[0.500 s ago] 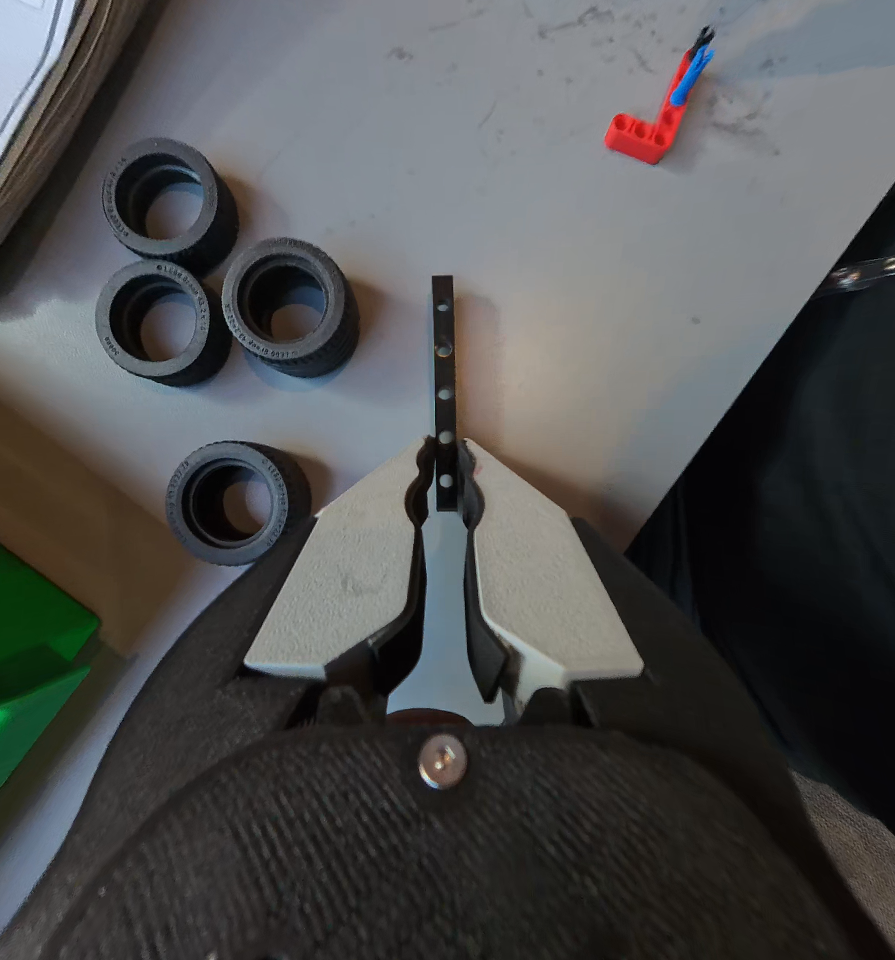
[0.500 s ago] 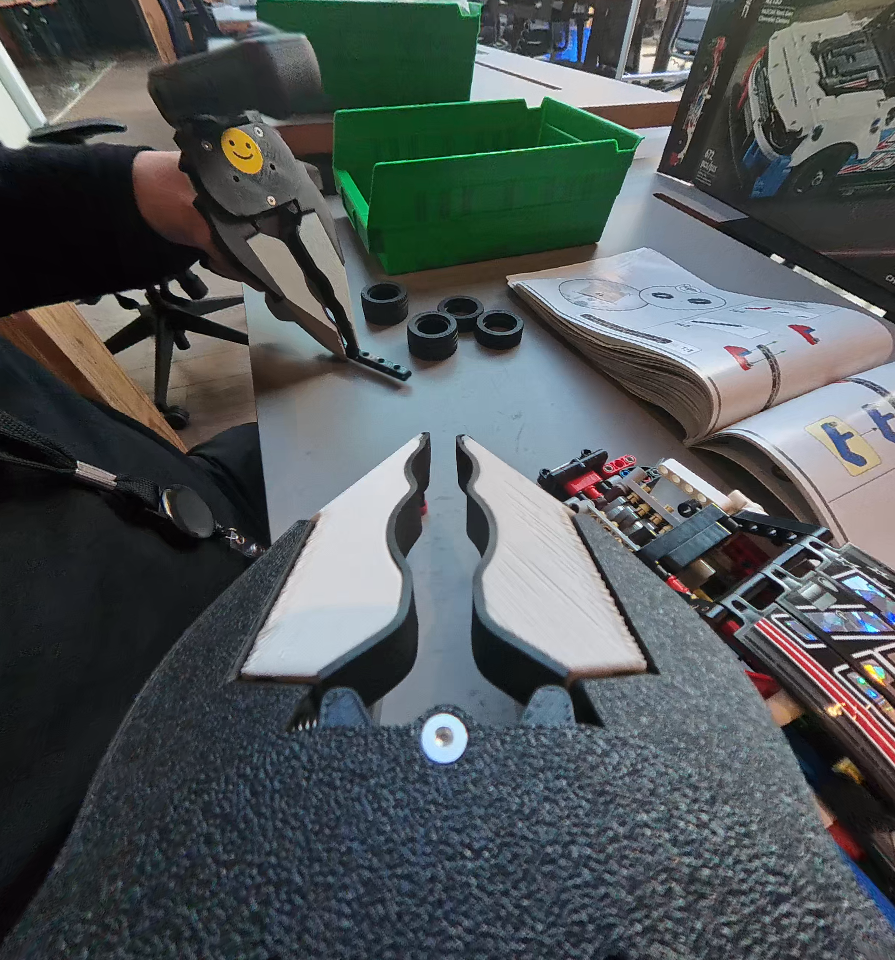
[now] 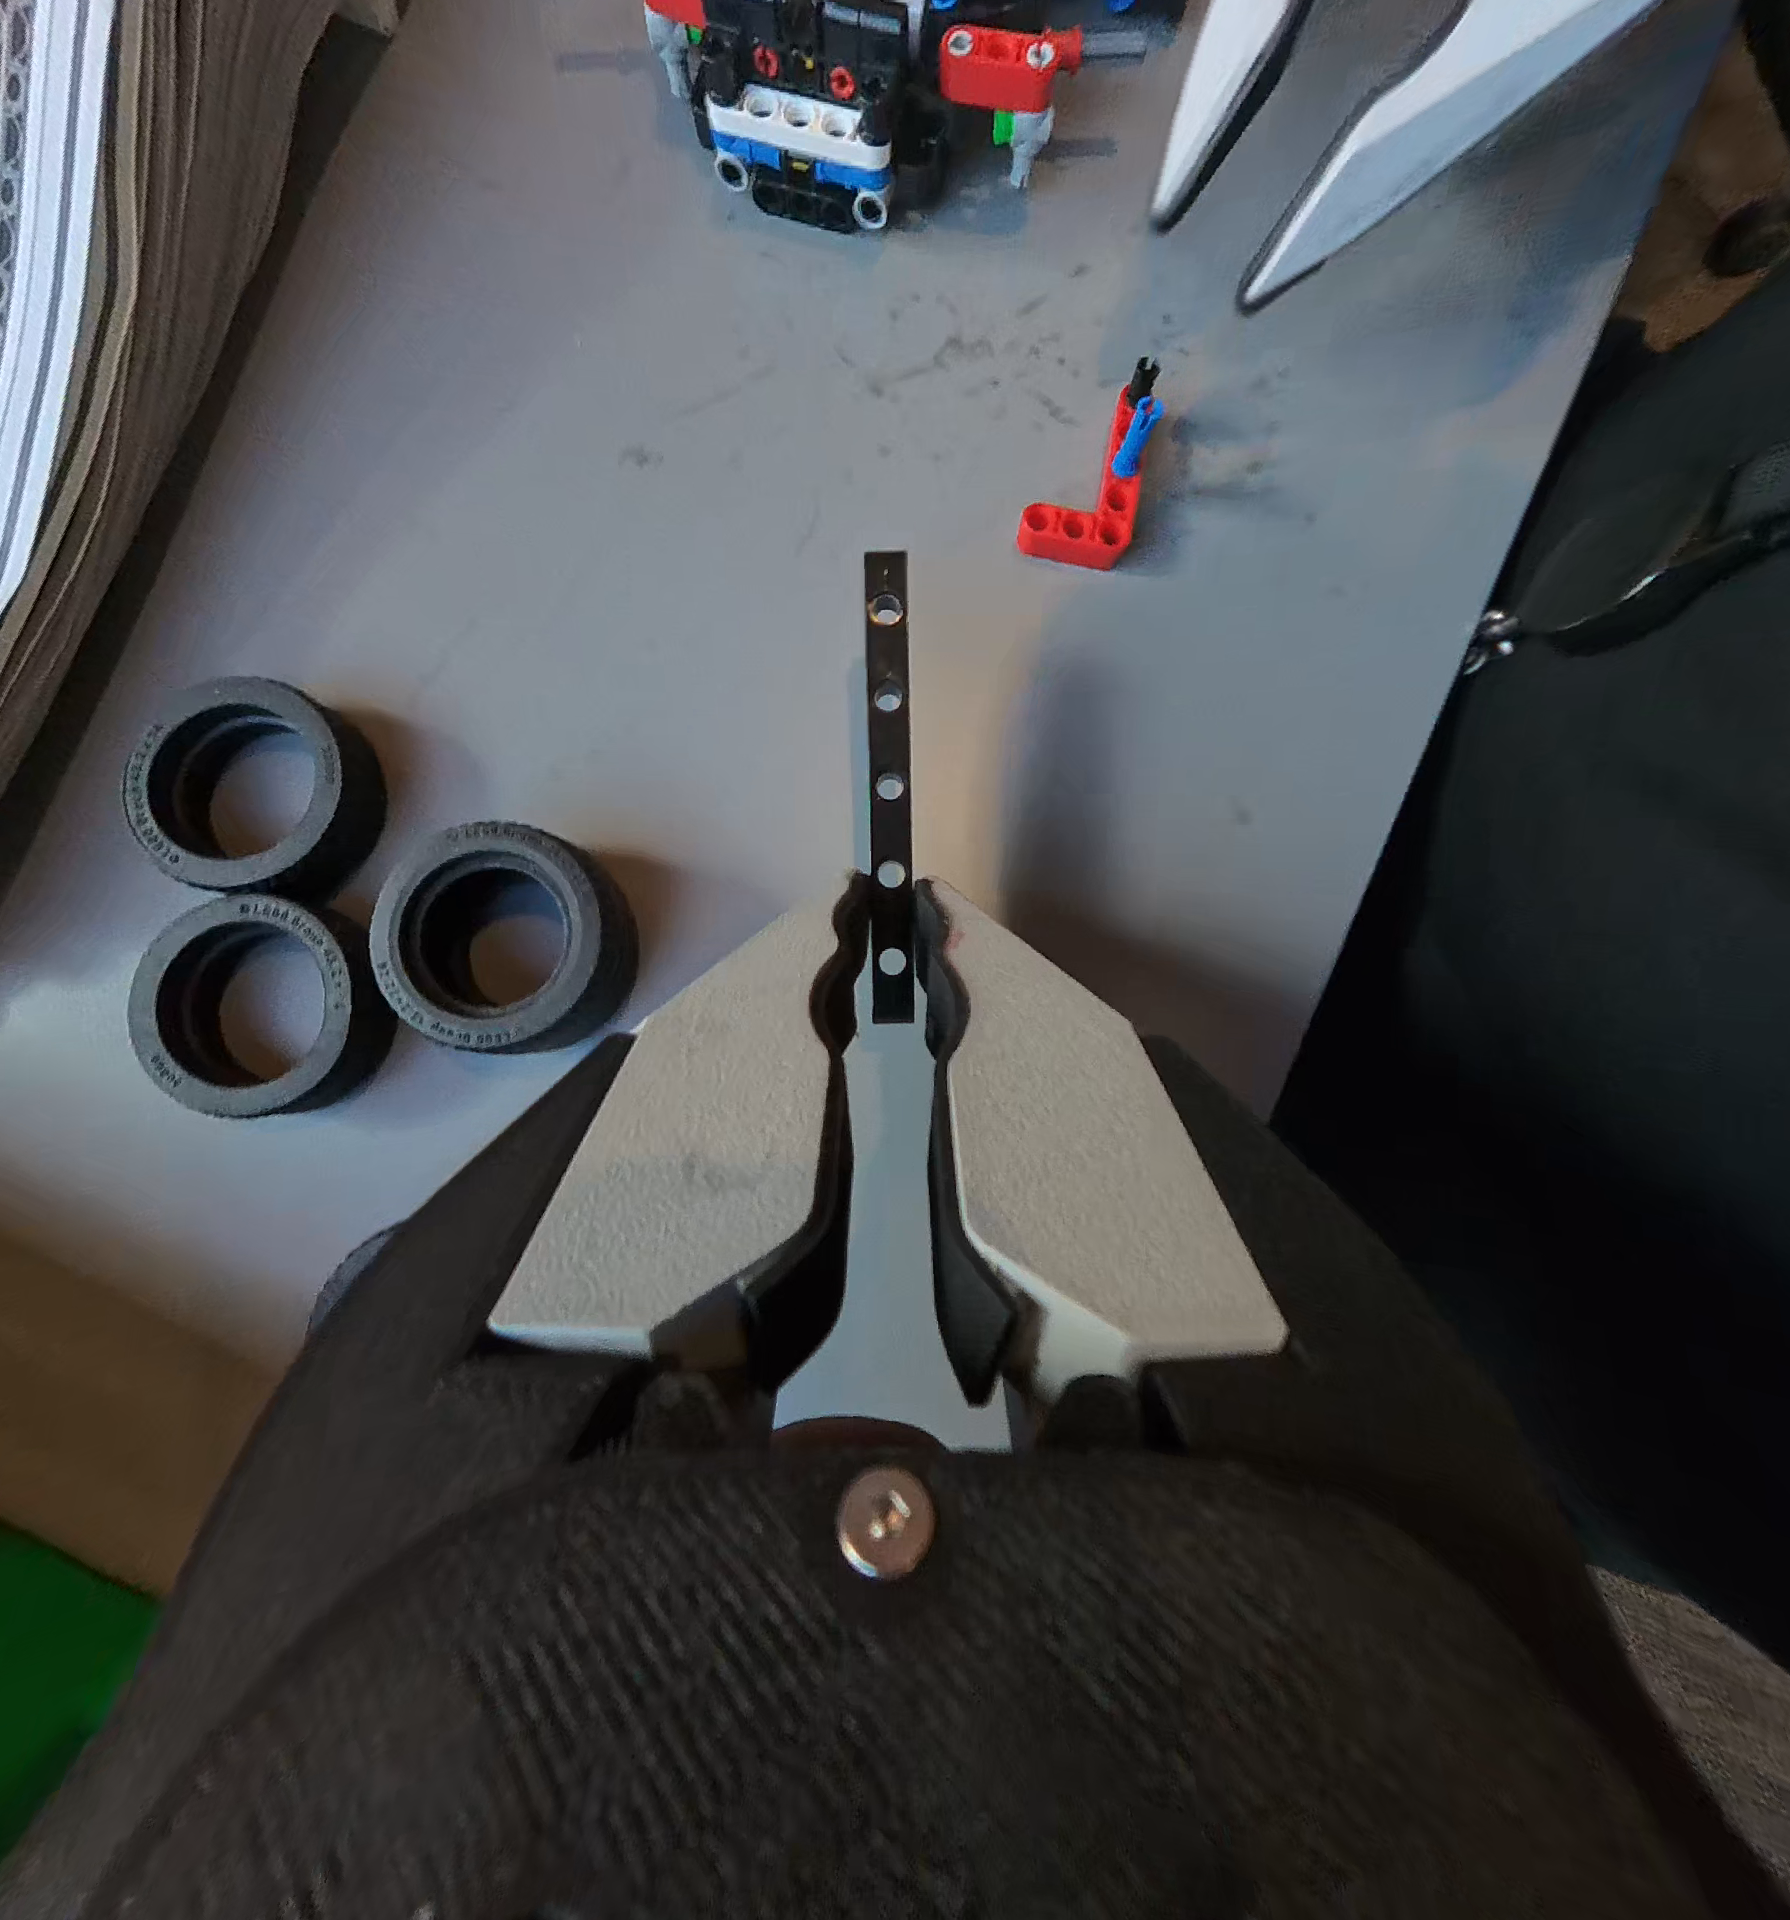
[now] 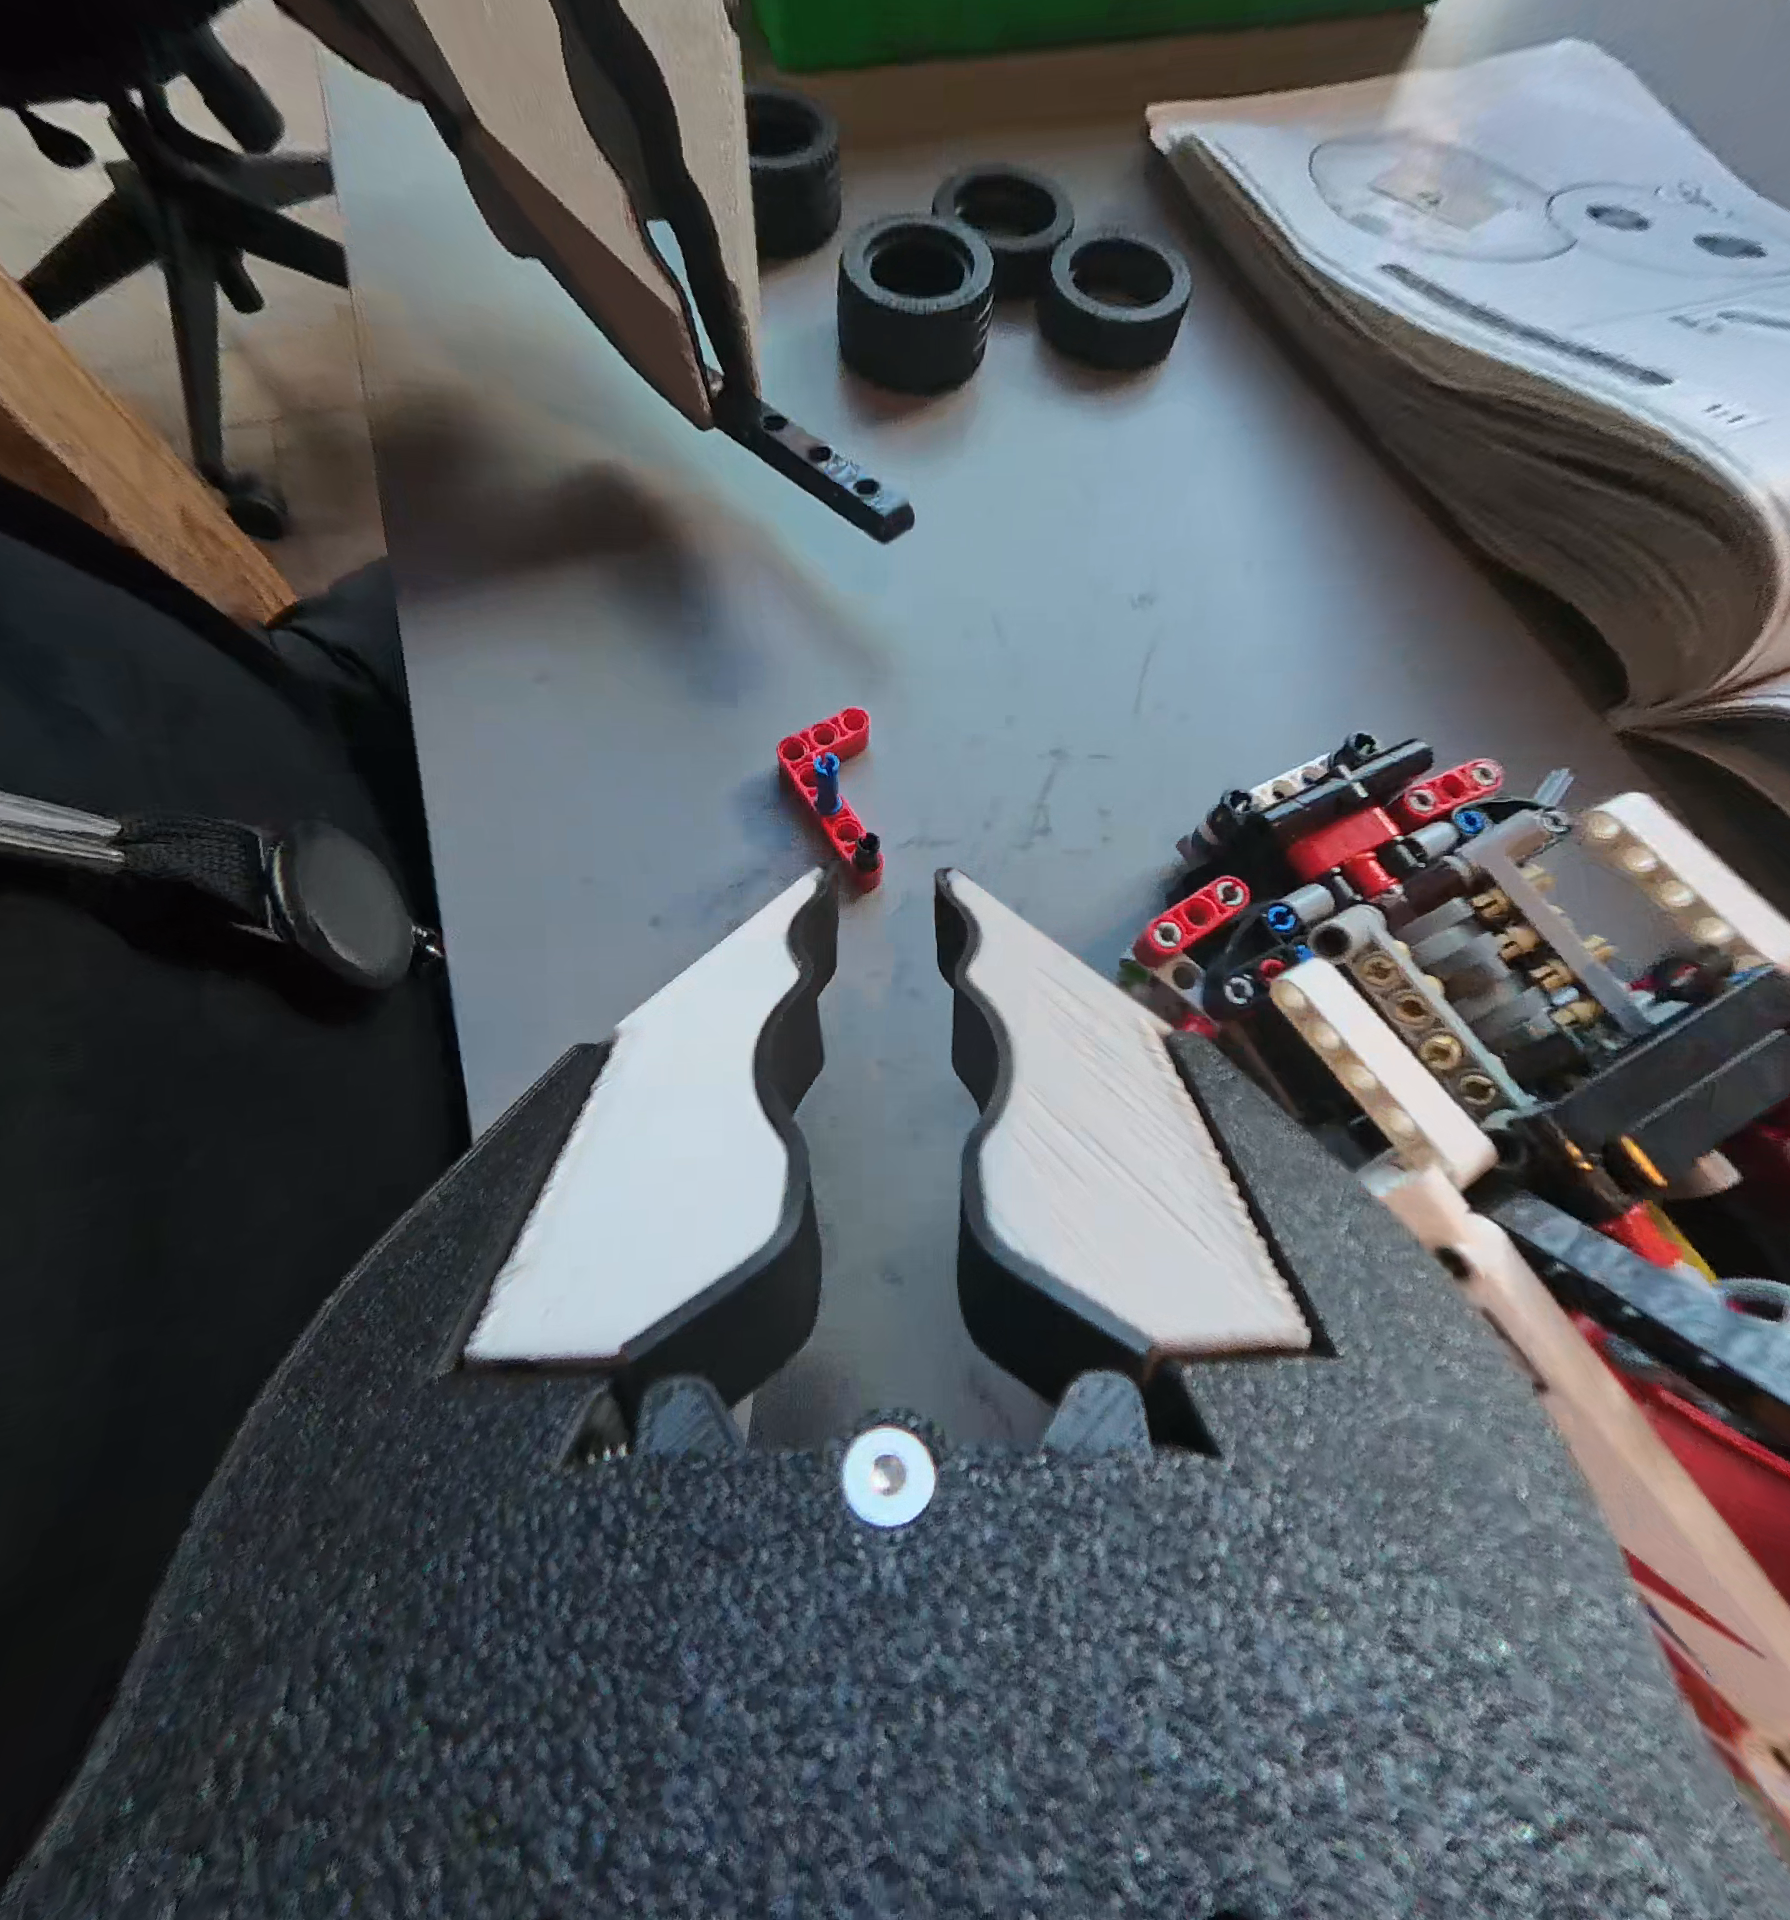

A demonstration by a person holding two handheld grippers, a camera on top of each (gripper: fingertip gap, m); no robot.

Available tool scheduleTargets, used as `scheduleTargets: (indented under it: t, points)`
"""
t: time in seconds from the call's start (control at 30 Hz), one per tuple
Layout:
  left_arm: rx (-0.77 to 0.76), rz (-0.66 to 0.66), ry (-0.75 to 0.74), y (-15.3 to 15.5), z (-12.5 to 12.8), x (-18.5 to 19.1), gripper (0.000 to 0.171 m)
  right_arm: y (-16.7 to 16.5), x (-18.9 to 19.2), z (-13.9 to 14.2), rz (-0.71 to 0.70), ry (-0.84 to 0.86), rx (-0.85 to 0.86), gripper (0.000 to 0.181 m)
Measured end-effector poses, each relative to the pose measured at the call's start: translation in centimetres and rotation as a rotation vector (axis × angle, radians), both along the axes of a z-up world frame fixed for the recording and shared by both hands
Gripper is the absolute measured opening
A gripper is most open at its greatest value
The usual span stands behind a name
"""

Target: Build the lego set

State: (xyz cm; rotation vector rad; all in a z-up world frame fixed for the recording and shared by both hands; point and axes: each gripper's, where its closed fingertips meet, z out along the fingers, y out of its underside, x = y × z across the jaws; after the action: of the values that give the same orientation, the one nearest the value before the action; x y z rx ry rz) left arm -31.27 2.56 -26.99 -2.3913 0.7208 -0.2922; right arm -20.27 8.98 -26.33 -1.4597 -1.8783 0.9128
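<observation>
In the left wrist view, the left gripper (image 3: 889, 914) has its fingers (image 3: 725, 1101) closed on the near end of a black beam with holes (image 3: 889, 727), which points away over the grey desk (image 3: 558, 499). Compared with half a second ago, this gripper has moved: the red L-shaped beam (image 3: 1086, 509) with a blue pin (image 3: 1138, 431) and a black pin on it now lies closer, far right of the black beam's tip. The partly built lego model (image 3: 829, 114) and the right gripper's white fingers (image 3: 1390, 135) have come into view at the far edge. Only three black tyres (image 3: 501, 940) lie clearly at the left now; before there were four. The open instruction booklet (image 3: 8, 312) is at the far left, and a bit of a green bin (image 3: 8, 1662) shows near left, its contents not visible.

In the right wrist view, the right gripper (image 4: 883, 883) is empty, its fingers (image 4: 683, 1132) apart by a narrow gap. It has come lower and nearer to the red L-shaped beam (image 4: 818, 769), which now lies just beyond the fingertips; earlier it was hidden. The left gripper (image 4: 600, 187) holds the black beam (image 4: 829, 473) slanted, far end downward above the desk (image 4: 1026, 623). Four tyres (image 4: 917, 301) stand behind it. The model (image 4: 1442, 987) is at the right, the booklet (image 4: 1545, 312) far right. The green bin (image 4: 1026, 26) is only an edge at the top.
</observation>
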Motion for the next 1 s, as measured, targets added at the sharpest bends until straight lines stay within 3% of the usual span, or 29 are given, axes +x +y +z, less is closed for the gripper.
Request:
scheduleTargets:
  t: [0.17, 0.37, 0.5, 0.7, 0.87, 1.0]
  points:
    - [0.010, -0.029, -0.013, 0.9, 0.5, 0.5, 0.005, -0.5, -1.1, -1.7, 0.030, -0.080, 0.004, 0.020]
    - [0.087, -0.033, -0.009, 2.9, 3.0, 1.2, 0.005, -0.7, -0.2, 1.2, 0.083, 0.059, -0.046, 0.020]
    - [0.235, -0.172, 0.125, 4.6, 4.6, 4.5, 0.005, 0.3, 1.8, 3.2, 0.069, 0.165, -0.138, 0.019]
    - [0.368, -0.327, 0.364, 6.3, 4.6, 8.1, 0.005, 2.0, 3.2, 4.8, 0.020, 0.223, -0.246, 0.021]
    - [0.197, -0.246, 0.225, 5.7, 2.7, 8.2, 0.005, 2.9, 3.2, 4.0, -0.004, 0.196, -0.131, 0.022]
    - [0.201, -0.269, 0.233, 5.0, 2.3, 8.5, 0.005, 2.4, 2.5, 4.4, 0.011, 0.206, -0.095, 0.023]
